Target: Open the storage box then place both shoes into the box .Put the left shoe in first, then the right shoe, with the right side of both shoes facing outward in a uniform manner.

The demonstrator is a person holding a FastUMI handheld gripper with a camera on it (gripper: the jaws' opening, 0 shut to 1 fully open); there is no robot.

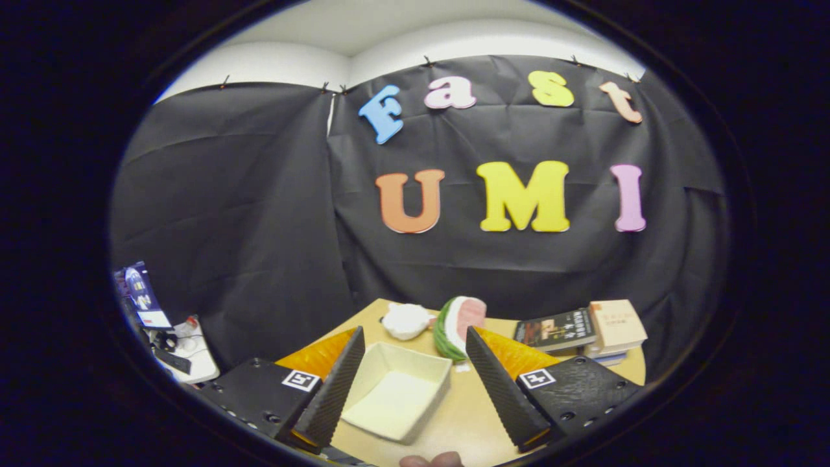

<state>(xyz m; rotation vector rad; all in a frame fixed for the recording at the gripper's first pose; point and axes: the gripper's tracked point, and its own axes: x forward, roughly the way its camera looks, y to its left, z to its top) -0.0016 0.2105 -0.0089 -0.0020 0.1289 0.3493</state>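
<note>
My gripper (pixel 413 332) is open, its two fingers spread wide above a wooden table (pixel 467 415). A cream square open-topped container (pixel 397 389) sits on the table between the fingers, nearer the left one, and it holds nothing. No finger touches it. The view is tilted up toward the booth's wall.
Just beyond the fingertips lie a white fluffy object (pixel 406 320) and a watermelon-slice toy (pixel 459 324). Stacked books (pixel 583 331) sit at the table's far right corner. A small white stand with clutter (pixel 178 350) is off to the left. A person's fingertip (pixel 431 460) shows below the fingers.
</note>
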